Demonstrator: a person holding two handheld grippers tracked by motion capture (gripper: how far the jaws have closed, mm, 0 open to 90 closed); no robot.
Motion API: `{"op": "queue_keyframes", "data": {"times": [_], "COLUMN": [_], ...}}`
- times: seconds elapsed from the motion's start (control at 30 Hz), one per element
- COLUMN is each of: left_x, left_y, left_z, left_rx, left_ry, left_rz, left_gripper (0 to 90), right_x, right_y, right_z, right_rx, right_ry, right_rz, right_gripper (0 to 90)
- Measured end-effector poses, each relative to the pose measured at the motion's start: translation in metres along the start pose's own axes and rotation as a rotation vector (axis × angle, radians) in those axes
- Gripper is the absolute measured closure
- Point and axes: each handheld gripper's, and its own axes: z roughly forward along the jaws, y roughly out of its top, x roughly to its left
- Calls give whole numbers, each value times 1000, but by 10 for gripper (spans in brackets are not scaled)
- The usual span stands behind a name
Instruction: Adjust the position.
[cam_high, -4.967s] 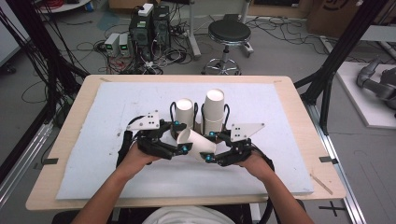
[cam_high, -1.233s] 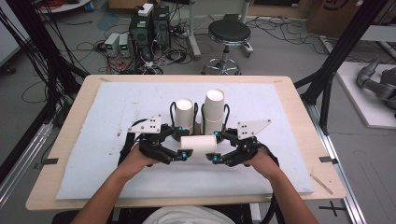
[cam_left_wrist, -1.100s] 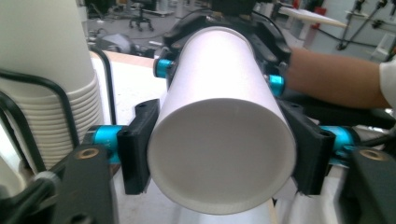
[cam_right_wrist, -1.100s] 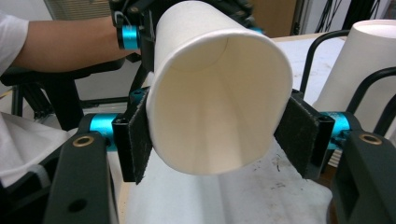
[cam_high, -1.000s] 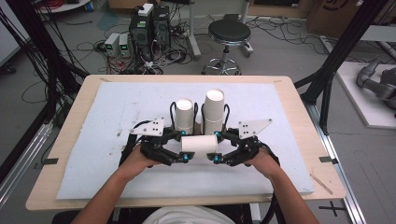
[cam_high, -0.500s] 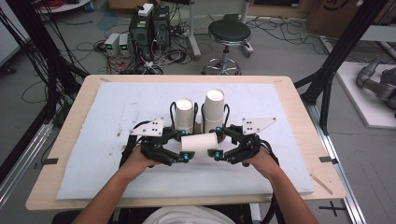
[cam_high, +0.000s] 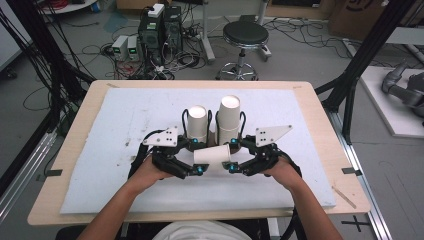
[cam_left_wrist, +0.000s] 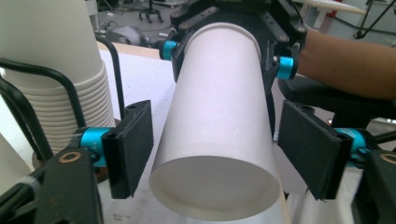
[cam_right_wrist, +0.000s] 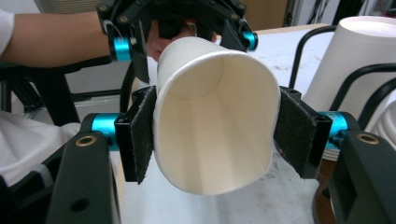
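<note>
Left gripper (cam_left_wrist: 215, 154) jaws newly parted off paper cup (cam_left_wrist: 217, 135), gaps both sides.

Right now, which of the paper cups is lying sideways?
The single cup between the two claws, held level above the table; the two stacks behind stand upright in wire holders.

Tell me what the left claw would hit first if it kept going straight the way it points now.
Probably the right claw, which grips the far end of the paper cup lying between the left claw's just-opened jaws; depth is hard to judge.
</note>
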Motion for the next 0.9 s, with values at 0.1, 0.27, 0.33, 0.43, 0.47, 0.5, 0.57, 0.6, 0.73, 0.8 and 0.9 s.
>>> {"op": "queue_keyframes", "data": {"times": [0.1, 0.27, 0.33, 0.43, 0.47, 0.5, 0.57, 0.6, 0.73, 0.8, 0.9], "left_x": [-1, 0, 2, 3, 2, 2, 1, 1, 0, 0, 0], "left_y": [0, 1, 1, 2, 2, 2, 3, 3, 2, 1, 1], "left_z": [0, -2, -5, -8, -8, -8, -6, -6, -4, -3, -2], "left_rx": [1, -27, -38, -72, -79, -83, -82, -78, -64, -56, -46], "left_ry": [-7, -5, 4, 2, -3, -4, -11, -16, -16, -12, -11], "left_rz": [4, 0, 0, -11, -12, -12, -4, -2, 1, 2, -1], "left_gripper": [354, 348, 347, 348, 348, 348, 348, 348, 352, 355, 350], "right_x": [1, 1, 1, -1, -1, -1, -1, 0, 1, 1, 0], "right_y": [1, 2, 3, 2, 1, 1, 1, 0, 1, 1, 0], "right_z": [0, 0, -2, -6, -6, -5, -2, -1, 1, 0, 0], "right_rx": [-1, -57, -93, -133, -134, -128, -119, -113, -87, -82, -69], "right_ry": [11, -1, -18, -22, -21, -23, -15, -10, 7, 5, 7], "right_rz": [0, 41, 58, 89, 91, 88, 87, 83, 50, 39, 31], "right_gripper": [355, 231, 193, 192, 192, 192, 193, 196, 277, 298, 306]}}
